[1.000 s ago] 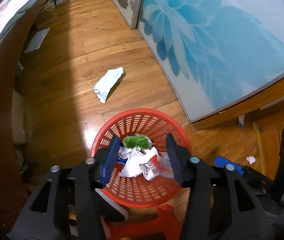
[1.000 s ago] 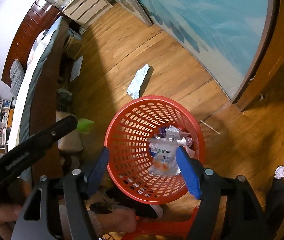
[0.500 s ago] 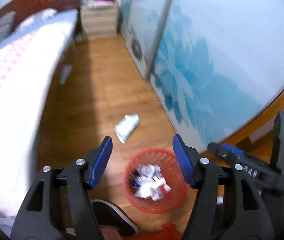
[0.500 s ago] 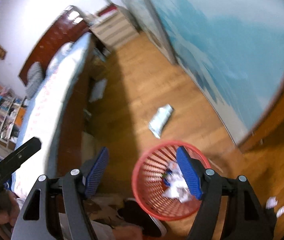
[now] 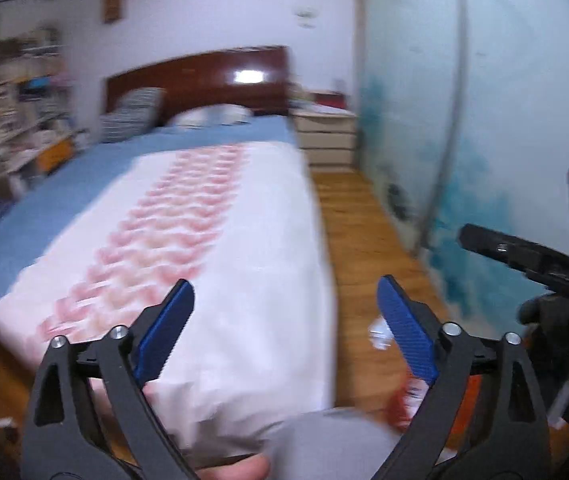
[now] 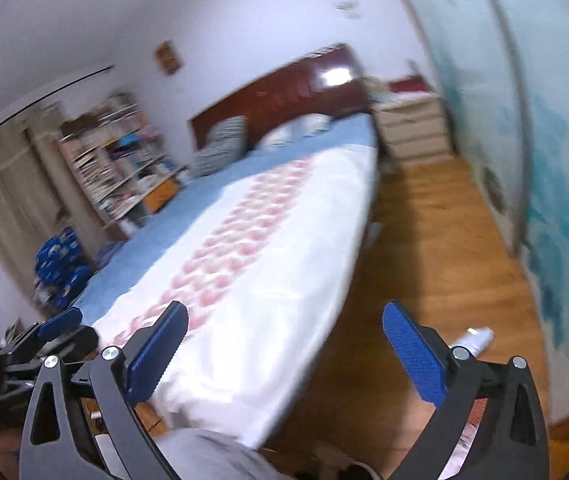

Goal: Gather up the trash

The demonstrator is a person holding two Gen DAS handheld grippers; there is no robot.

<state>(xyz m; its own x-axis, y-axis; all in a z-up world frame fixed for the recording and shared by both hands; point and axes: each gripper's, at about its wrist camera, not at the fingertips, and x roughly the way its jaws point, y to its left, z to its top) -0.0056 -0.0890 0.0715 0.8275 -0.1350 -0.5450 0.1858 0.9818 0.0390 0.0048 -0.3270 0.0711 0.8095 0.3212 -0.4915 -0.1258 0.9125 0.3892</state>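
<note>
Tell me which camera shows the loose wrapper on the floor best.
Right wrist view: the pale wrapper lies in plain sight on the wood floor. In the left wrist view it is blurred and partly hidden by a finger.

1. Both views are motion-blurred; the bed (image 5: 212,240) quilt's pink pattern cannot be resolved.
2. Red basket (image 5: 402,404), beside the bed's foot: mostly hidden behind the left gripper's right finger; contents unreadable.
3. Pale wrapper (image 6: 474,338) on the floor beside the bed: smeared, partly hidden behind the right gripper's finger.
4. Bookshelf (image 6: 124,168) beyond the bed: contents illegible.
5. Grey clothing (image 5: 324,444) at the bed's foot: cut off by the bottom edge.
</note>
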